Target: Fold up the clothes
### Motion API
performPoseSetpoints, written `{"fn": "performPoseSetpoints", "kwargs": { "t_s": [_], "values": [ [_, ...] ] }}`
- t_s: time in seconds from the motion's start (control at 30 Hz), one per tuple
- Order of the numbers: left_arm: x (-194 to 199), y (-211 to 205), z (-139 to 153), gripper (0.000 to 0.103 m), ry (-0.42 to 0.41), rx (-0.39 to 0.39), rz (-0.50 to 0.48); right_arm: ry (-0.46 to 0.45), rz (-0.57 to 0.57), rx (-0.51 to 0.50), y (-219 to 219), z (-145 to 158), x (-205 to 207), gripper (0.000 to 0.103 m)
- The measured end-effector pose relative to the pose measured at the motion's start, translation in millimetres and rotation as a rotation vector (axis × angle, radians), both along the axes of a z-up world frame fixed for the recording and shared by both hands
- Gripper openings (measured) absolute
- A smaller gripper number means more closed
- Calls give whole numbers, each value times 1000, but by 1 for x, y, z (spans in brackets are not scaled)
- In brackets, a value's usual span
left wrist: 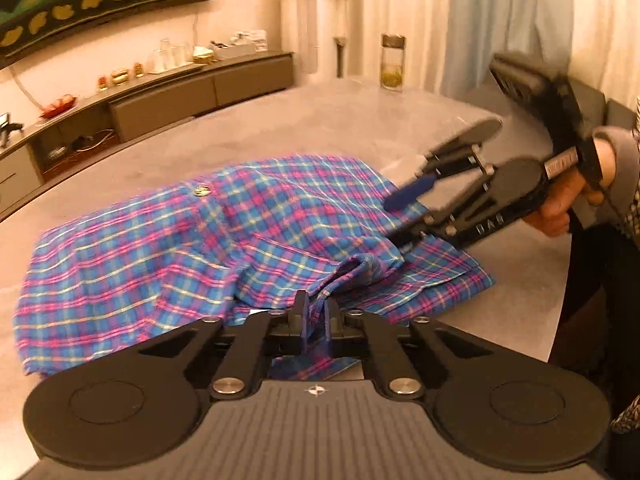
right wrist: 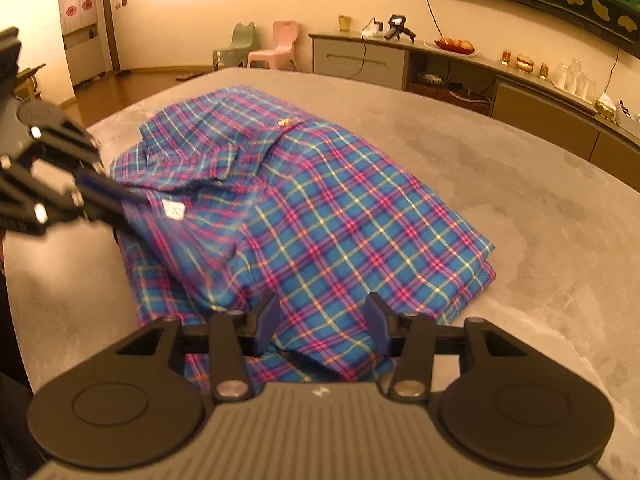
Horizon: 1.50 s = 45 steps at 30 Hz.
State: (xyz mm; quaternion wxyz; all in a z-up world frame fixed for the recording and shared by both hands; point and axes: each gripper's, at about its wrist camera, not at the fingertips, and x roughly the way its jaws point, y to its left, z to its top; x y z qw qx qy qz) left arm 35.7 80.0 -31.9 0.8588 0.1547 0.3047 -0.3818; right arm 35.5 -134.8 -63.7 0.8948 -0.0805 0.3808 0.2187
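A blue and pink plaid shirt (left wrist: 160, 240) lies partly folded on the grey table (left wrist: 320, 120). My left gripper (left wrist: 316, 316) is shut on a raised fold at the shirt's near edge. In the right wrist view the left gripper (right wrist: 116, 196) comes in from the left and pinches the cloth near the collar label. My right gripper (right wrist: 322, 320) stands open over the shirt (right wrist: 340, 200), its blue pads apart with plaid cloth between them. Seen from the left wrist, the right gripper (left wrist: 404, 216) reaches in from the right, one finger above the cloth and one at its edge.
A hand (left wrist: 560, 208) holds the right gripper at the table's right edge. A glass jar (left wrist: 393, 62) stands at the far edge. A sideboard (left wrist: 200, 92) with glassware lines the wall. Two small chairs (right wrist: 276, 44) stand beyond the table (right wrist: 520, 200).
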Motion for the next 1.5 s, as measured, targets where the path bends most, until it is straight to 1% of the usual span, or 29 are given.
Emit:
{"fn": "performPoseSetpoints", "kwargs": {
  "t_s": [0.07, 0.13, 0.2, 0.23, 0.3, 0.4, 0.47, 0.57, 0.63, 0.7, 0.73, 0.9, 0.93, 1.0, 1.03, 1.13, 1.2, 1.27, 1.33, 1.37, 1.4, 1.47, 1.5],
  "values": [
    [-5, 4, 1, 1, -3, 21, -9, 4, 6, -22, 0, -1, -1, 50],
    [-19, 6, 5, 1, -23, 57, -74, 6, 6, -40, -2, -1, -1, 52],
    [-34, 4, 1, 1, -64, 132, -130, 11, -3, -45, -6, 0, -1, 52],
    [-37, 1, -4, 1, -74, 172, -132, 11, -4, -50, -8, 0, -2, 52],
    [-34, -5, -16, 1, -60, 235, -94, 7, -2, -68, -7, 1, -3, 53],
    [-33, -5, -14, 1, -73, 259, -74, -1, 2, -89, -7, 3, -5, 53],
    [-34, -3, -2, 3, -105, 238, -67, -8, 2, -93, -7, 5, -7, 53],
    [-33, 3, 18, 3, -148, 183, -53, -14, -5, -94, -9, 8, -7, 55],
    [-27, 6, 26, 3, -148, 141, -24, -14, -12, -99, -10, 8, -7, 55],
    [-16, 8, 27, 3, -127, 118, 8, -14, -17, -101, -10, 7, -7, 56],
    [-11, 6, 22, 3, -119, 130, 30, -14, -20, -102, -10, 7, -7, 56],
    [15, 0, -18, 3, -90, 288, 152, -27, -39, -101, -10, 7, -6, 57],
    [19, 2, -23, 3, -88, 306, 184, -31, -42, -100, -10, 7, -6, 57],
    [27, 9, -30, 4, -89, 326, 251, -26, -30, -98, -8, 6, -7, 56],
    [31, 14, -30, 4, -83, 330, 291, -18, -24, -105, -8, 4, -7, 54],
    [38, 27, -19, 4, -52, 287, 371, -3, -16, -118, -9, 2, -9, 54],
    [35, 28, -12, 4, -55, 270, 372, 7, -19, -110, -12, 2, -8, 55],
    [26, 25, 3, 4, -84, 225, 353, 11, -19, -116, -14, 5, -9, 54],
    [15, 19, 16, 4, -126, 155, 310, -35, -29, -124, -16, 17, -15, 53],
    [12, 13, 19, 4, -128, 132, 289, -73, -51, -110, -21, 27, -17, 53],
    [12, 6, 17, 4, -119, 134, 275, -109, -77, -90, -25, 35, -19, 53],
    [20, -1, 3, 4, -97, 191, 275, -172, -127, -42, -30, 47, -17, 53],
    [25, -4, -4, 4, -87, 223, 278, -184, -132, -25, -30, 46, -13, 52]
  ]
}}
